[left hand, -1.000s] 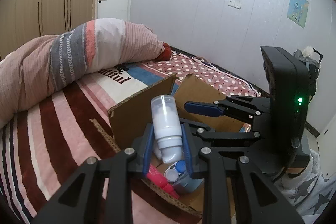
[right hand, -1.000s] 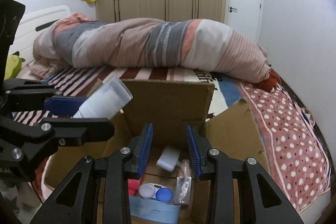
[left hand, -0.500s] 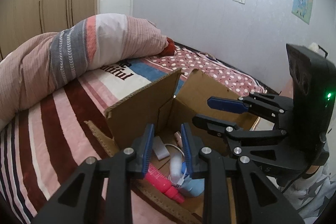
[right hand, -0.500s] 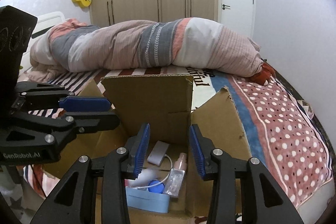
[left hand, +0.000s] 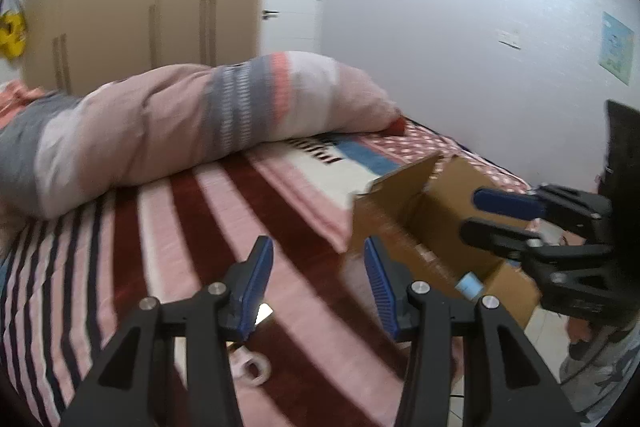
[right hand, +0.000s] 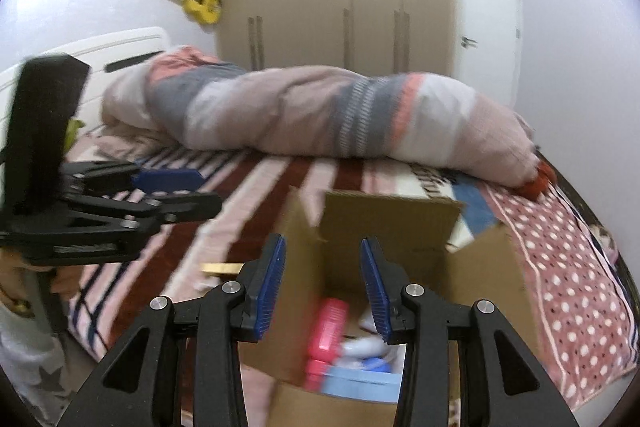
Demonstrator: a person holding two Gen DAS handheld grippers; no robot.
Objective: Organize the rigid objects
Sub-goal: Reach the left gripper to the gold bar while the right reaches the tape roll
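Bed (left hand: 192, 235): striped blanket, cardboard box (right hand: 400, 227) on it
Left hand-held gripper (left hand: 318, 279): jaws opening, empty, left of box
Right hand-held gripper (right hand: 322, 283): narrow gap, empty, above box
Pink bottle (right hand: 330, 323): inside box

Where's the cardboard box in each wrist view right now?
Left wrist: cardboard box sits right of centre, beside the right hand-held gripper.
Right wrist: box is low centre, behind that gripper's fingers.
Shared landmark: the rolled striped duvet behind it.

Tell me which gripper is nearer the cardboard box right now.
Right. The right gripper hangs over the open cardboard box; the left gripper, jaws opening and empty, sits beside it over the striped blanket.
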